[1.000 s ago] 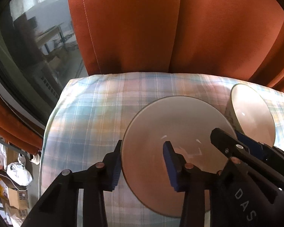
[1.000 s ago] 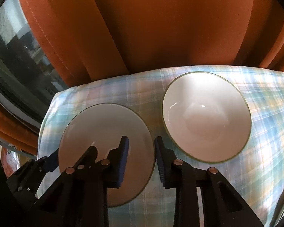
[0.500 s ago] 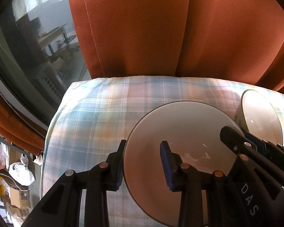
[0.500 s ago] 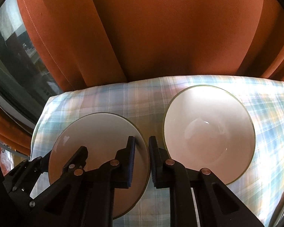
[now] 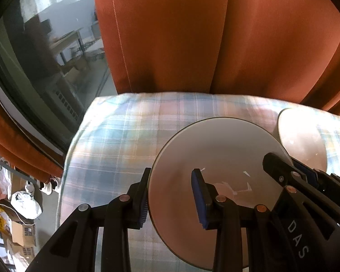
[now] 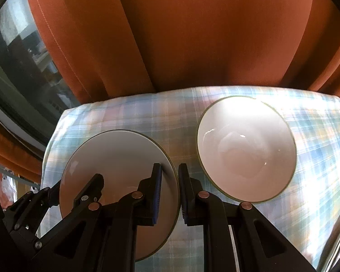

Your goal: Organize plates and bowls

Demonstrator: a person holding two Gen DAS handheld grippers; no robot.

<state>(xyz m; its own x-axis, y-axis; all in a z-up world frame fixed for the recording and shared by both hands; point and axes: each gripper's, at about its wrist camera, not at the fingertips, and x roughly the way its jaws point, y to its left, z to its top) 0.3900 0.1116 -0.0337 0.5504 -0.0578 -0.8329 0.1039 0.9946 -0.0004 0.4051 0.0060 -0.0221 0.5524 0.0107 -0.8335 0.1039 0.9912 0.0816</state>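
Plate [image 6: 115, 156] lies left of bowl [image 6: 247, 149] on the tablecloth [image 6: 317, 136].

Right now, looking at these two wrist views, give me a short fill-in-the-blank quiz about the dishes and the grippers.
1. The right gripper straddles the right rim of the ____.
2. To the right of the plate sits a white ____.
3. The dishes rest on a ____ tablecloth.
4. The left gripper straddles the plate's ____ rim.

Missing words: plate; bowl; plaid; left
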